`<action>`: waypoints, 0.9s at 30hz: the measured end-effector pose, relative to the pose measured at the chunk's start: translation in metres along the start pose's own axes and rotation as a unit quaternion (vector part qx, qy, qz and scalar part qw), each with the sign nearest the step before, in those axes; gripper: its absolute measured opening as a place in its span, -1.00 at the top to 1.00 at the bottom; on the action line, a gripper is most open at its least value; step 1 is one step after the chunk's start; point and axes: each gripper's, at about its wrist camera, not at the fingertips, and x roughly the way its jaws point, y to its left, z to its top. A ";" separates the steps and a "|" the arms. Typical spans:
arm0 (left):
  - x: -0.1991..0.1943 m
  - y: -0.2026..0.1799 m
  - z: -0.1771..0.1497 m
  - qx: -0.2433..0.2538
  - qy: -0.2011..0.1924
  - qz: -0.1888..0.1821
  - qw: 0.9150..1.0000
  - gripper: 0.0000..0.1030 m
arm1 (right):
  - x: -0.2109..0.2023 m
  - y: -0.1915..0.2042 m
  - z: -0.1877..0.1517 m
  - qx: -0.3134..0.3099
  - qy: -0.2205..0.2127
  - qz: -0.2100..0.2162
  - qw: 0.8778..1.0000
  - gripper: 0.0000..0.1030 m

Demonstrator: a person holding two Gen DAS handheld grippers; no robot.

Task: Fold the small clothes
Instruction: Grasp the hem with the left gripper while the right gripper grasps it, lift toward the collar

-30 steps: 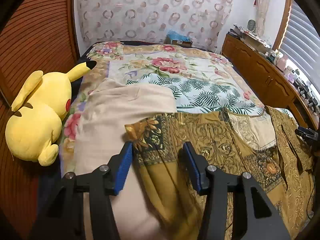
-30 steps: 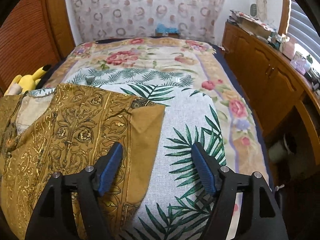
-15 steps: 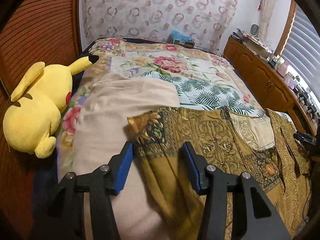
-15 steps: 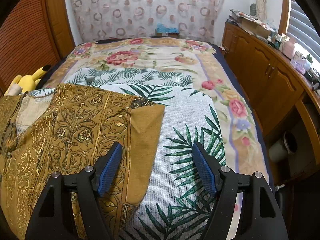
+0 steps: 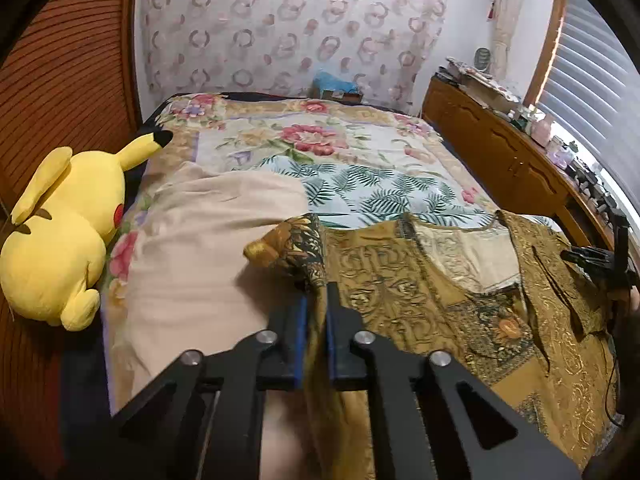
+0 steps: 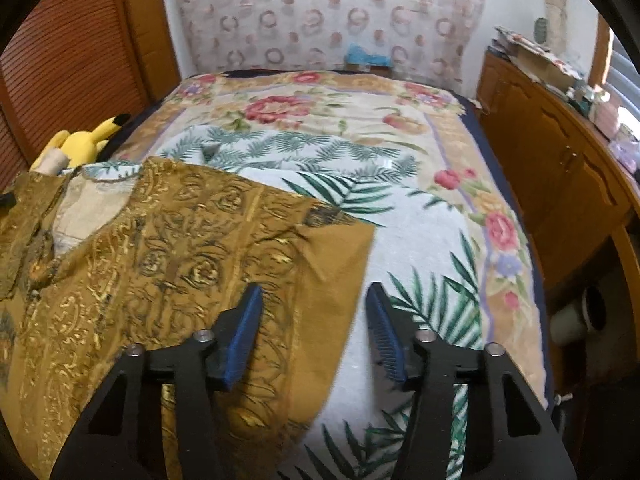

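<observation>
Left wrist: left gripper (image 5: 316,300) jaws clenched on garment (image 5: 420,280), hem hidden | right gripper (image 6: 314,300) jaws closing, released.

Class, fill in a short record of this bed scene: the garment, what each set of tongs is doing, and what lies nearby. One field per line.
garment: gold patterned top, spread flat on the bed
left tongs: just closed, pinching the top's left sleeve
right tongs: closing over the right sleeve's edge, pads not yet pressing
under left sleeve: beige cloth
beside bed: yellow plush toy
right of bed: wooden cabinet
</observation>
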 end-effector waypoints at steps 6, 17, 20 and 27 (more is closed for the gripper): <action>-0.028 -0.037 -0.011 0.026 -0.022 -0.039 0.999 0.98 | -0.015 0.024 0.000 -0.035 -0.017 0.019 0.999 0.91; -0.105 -0.073 -0.050 0.052 -0.098 -0.047 0.993 0.99 | -0.109 0.064 -0.026 -0.040 -0.129 0.041 0.990 0.97; -0.113 -0.073 -0.067 0.059 -0.104 -0.044 0.992 0.99 | -0.123 0.076 -0.040 -0.048 -0.143 0.044 0.988 0.97; -0.121 -0.062 -0.109 0.049 -0.116 -0.030 0.992 0.99 | -0.134 0.089 -0.083 -0.031 -0.157 0.030 0.987 0.97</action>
